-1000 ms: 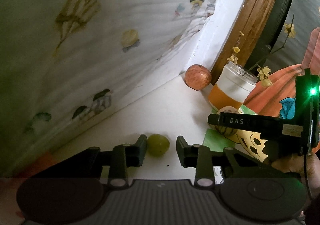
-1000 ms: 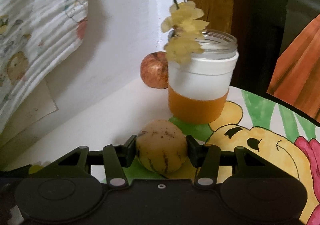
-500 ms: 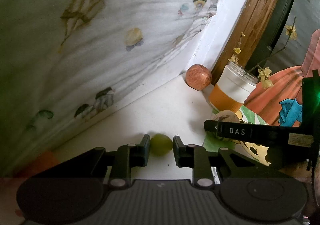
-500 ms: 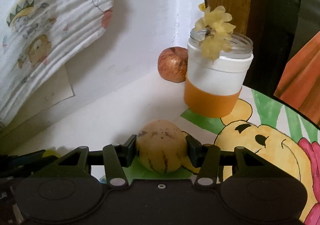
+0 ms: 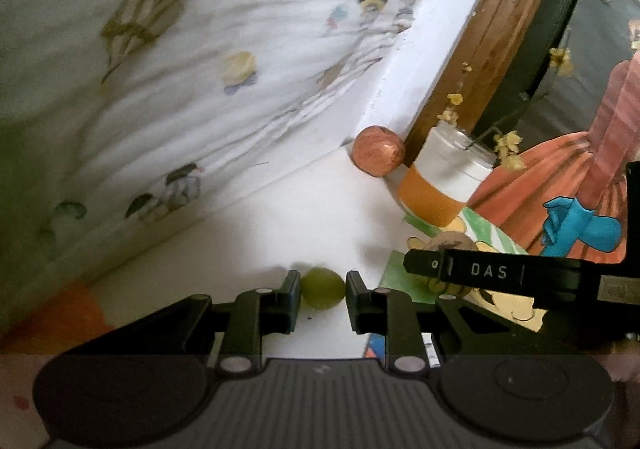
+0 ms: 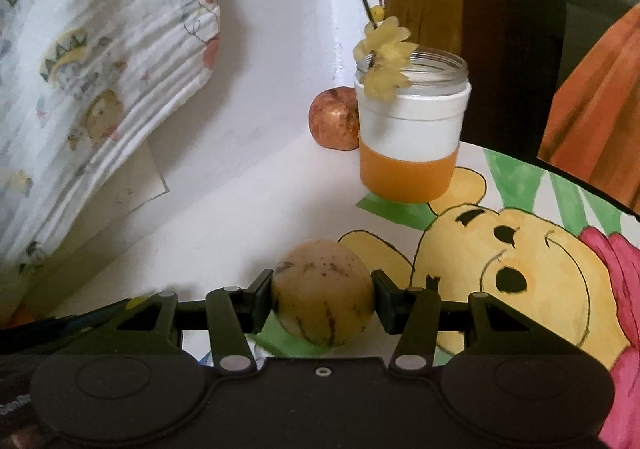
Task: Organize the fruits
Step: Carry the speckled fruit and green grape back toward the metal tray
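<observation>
Left gripper (image 5: 322,299): your fingers stand narrow on both sides of the green fruit (image 5: 322,288); whether the pads already touch it, I cannot tell.
Green fruit: it lies on the white desk (image 5: 280,217), near the edge of the painted sheet (image 6: 520,269).
Right gripper (image 6: 323,299): your fingers hold the yellow striped fruit (image 6: 323,299) at its widest part, one pad on each side.
Yellow striped fruit: it is low over the green corner of the painted sheet; I cannot tell if it rests there or hangs just above.
Red fruit (image 6: 335,124): it sits in the far corner of the desk, touching or just beside the jar (image 6: 412,137) with the yellow flowers.
How the green fruit handles: I judge it small, light and smooth, so it can slip or roll away. Take it at the middle and close gently, because it looks soft.
How the yellow fruit handles: I judge it heavier and firm, with thin skin. Keep the hold at the middle; do not squeeze more.
Risk: the jar stands near, so keep your right gripper away from it.
</observation>
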A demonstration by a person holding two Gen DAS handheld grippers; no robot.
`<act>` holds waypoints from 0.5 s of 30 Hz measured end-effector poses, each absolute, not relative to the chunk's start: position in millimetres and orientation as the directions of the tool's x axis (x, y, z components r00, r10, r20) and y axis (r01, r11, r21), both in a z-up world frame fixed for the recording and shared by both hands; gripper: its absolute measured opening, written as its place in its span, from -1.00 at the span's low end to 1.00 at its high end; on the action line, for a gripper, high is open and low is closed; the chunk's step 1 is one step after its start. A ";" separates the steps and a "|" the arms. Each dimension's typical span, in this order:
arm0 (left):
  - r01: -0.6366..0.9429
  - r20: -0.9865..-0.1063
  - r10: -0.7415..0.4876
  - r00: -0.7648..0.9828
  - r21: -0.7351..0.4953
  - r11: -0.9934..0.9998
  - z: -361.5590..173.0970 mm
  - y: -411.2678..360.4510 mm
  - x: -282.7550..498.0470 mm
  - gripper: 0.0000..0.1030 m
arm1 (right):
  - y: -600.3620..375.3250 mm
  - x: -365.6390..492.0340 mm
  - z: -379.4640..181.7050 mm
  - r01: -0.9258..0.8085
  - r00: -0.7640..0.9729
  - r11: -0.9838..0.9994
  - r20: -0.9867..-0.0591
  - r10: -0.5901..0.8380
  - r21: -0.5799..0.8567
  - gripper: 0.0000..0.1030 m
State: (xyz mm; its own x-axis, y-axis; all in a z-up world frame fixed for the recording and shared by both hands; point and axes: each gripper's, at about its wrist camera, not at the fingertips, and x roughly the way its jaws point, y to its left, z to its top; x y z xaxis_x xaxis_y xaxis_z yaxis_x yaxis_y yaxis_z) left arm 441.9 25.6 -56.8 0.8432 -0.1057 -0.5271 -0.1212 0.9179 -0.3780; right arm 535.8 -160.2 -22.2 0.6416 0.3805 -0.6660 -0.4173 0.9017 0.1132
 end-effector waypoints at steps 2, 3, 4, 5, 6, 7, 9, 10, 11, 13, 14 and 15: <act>-0.107 -0.518 -0.113 0.848 -0.374 0.921 -54.3 22.2 440.4 -0.49 | -163.6 529.2 -17.1 -0.412 0.645 0.904 -0.663 0.381 0.119 0.04; -0.099 -0.514 -0.117 0.850 -0.374 0.922 -53.0 20.8 439.2 -0.49 | -166.0 525.1 -13.7 -0.410 0.647 0.904 -0.660 0.382 0.122 0.03; -0.094 -0.511 -0.122 0.851 -0.376 0.922 -51.7 20.0 438.3 -0.49 | -167.8 521.8 -11.0 -0.410 0.648 0.904 -0.658 0.383 0.123 0.03; -0.091 -0.508 -0.125 0.852 -0.379 0.921 -50.3 19.3 437.7 -0.49 | -170.5 517.6 -7.3 -0.409 0.652 0.904 -0.655 0.383 0.122 0.04; -0.090 -0.505 -0.126 0.854 -0.382 0.920 -48.7 19.4 436.8 -0.49 | -173.5 513.4 -3.6 -0.408 0.655 0.905 -0.651 0.384 0.123 0.04; -0.090 -0.504 -0.125 0.854 -0.382 0.920 -47.6 19.4 435.7 -0.49 | -176.6 510.0 -0.4 -0.406 0.657 0.905 -0.649 0.384 0.126 0.04; -0.086 -0.503 -0.127 0.855 -0.379 0.921 -45.1 18.2 434.6 -0.49 | -183.1 502.9 6.3 -0.400 0.660 0.907 -0.646 0.384 0.131 0.04; -0.081 -0.501 -0.130 0.856 -0.378 0.922 -43.5 17.0 434.0 -0.49 | -186.7 499.0 9.8 -0.397 0.661 0.908 -0.645 0.384 0.133 0.04; -0.075 -0.500 -0.134 0.856 -0.376 0.923 -41.2 15.7 433.6 -0.49 | -189.8 495.4 12.9 -0.395 0.662 0.909 -0.644 0.384 0.135 0.04; -0.062 -0.493 -0.144 0.858 -0.378 0.924 -35.7 15.4 430.3 -0.49 | -197.3 487.3 20.5 -0.395 0.662 0.908 -0.641 0.389 0.143 0.04; -0.057 -0.487 -0.145 0.861 -0.377 0.924 -32.2 14.0 430.0 -0.49 | -200.9 482.7 24.4 -0.396 0.663 0.907 -0.638 0.392 0.145 0.04; -0.055 -0.488 -0.142 0.861 -0.367 0.928 -28.2 12.0 428.1 -0.49 | -204.8 477.3 28.1 -0.397 0.665 0.906 -0.634 0.394 0.146 0.04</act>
